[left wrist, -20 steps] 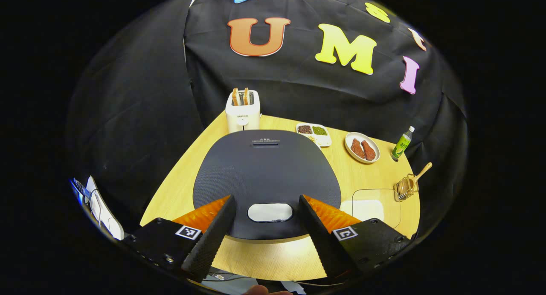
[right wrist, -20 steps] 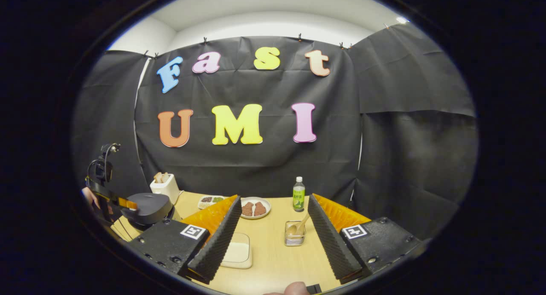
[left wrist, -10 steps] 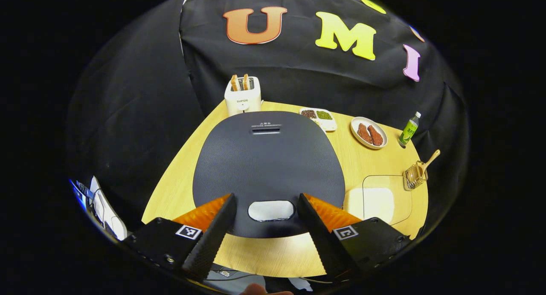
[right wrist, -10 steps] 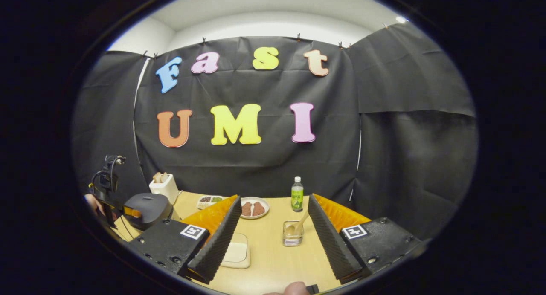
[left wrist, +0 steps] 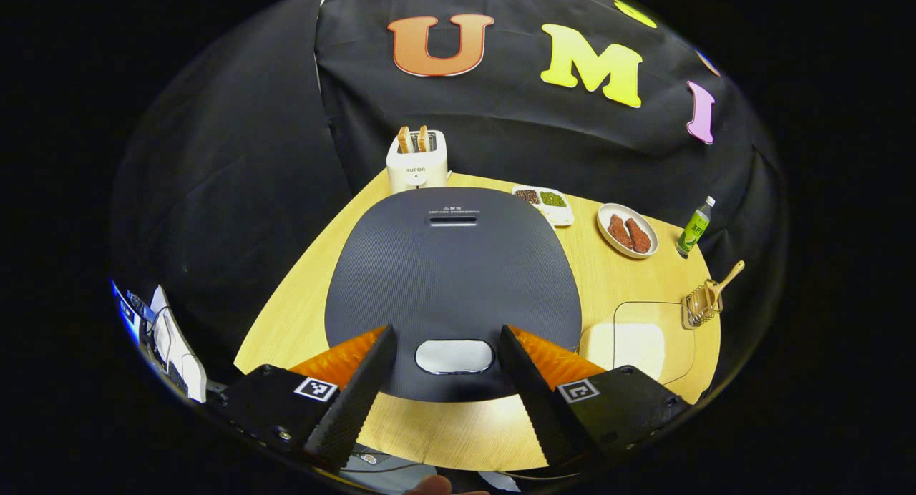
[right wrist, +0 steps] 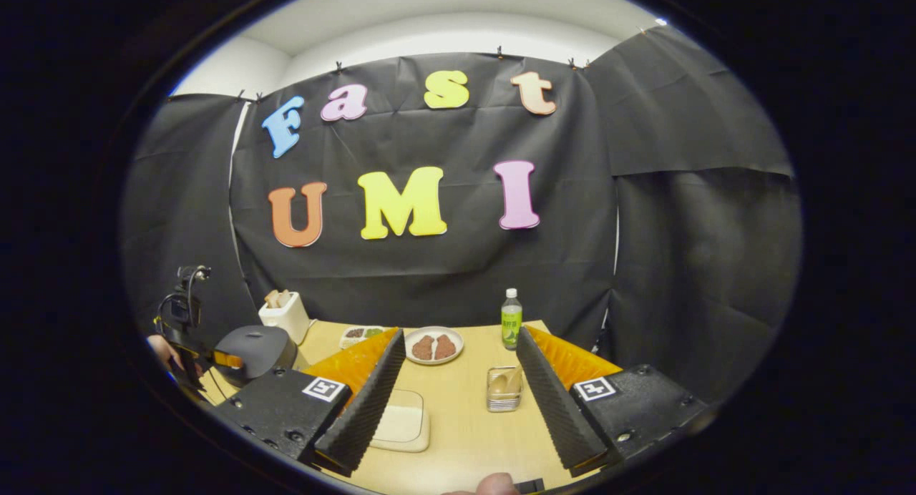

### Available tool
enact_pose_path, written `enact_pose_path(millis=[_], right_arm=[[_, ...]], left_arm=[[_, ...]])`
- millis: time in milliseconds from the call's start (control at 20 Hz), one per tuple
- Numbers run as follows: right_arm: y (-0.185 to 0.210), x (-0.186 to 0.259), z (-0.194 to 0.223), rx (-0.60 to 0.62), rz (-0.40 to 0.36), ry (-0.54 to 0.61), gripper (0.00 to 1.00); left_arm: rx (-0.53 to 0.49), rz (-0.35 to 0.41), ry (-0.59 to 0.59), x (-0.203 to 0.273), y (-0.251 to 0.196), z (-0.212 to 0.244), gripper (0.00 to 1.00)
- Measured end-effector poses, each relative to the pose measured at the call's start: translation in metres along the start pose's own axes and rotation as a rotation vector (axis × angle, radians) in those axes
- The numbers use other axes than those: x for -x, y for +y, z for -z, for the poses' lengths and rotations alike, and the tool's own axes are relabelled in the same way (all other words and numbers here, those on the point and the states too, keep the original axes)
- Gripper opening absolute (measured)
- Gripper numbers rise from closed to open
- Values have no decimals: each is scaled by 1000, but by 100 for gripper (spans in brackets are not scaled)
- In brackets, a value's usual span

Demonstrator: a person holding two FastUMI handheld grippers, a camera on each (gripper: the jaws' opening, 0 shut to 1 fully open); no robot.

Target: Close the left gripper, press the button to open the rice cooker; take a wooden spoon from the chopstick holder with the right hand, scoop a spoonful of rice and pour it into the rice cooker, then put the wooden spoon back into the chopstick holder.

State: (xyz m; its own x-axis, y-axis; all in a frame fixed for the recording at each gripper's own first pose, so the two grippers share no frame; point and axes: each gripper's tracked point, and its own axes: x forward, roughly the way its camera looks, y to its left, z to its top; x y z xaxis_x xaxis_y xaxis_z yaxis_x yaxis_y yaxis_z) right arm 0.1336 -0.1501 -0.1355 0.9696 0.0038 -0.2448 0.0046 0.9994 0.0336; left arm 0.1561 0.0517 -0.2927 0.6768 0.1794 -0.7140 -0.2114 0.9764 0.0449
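The right tongs have edged rightward, bringing the chopstick holder closer to their right finger.

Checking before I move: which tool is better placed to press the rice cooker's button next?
Left. The left tool hovers over the rice cooker, fingers open either side of the button. It must close first. The right tool faces the chopstick holder.
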Motion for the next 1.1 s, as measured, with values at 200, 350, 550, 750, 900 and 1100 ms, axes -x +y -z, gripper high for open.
enact_pose_path(millis=[200,350,550,750,900,1100], right_arm=[[2,-15,-3,14,-53,4,100],[-3,-17,-13,47,-72,-14,100],[1,8,-35,44,-43,-82,100],[23,59,-53,40,-23,-149,100],[44,111,-60,29,-21,-189,100],[67,178,-53,41,-20,-210,100]], left_arm=[[13,-26,-54,7,-8,-11,93],[-8,-45,-148,28,-15,-34,97],[-10,6,-350,96,-29,-83,96],[-19,98,-554,193,-43,-105,96],[-36,176,-649,257,-50,-92,88],[-71,238,-710,318,-58,-48,96]])
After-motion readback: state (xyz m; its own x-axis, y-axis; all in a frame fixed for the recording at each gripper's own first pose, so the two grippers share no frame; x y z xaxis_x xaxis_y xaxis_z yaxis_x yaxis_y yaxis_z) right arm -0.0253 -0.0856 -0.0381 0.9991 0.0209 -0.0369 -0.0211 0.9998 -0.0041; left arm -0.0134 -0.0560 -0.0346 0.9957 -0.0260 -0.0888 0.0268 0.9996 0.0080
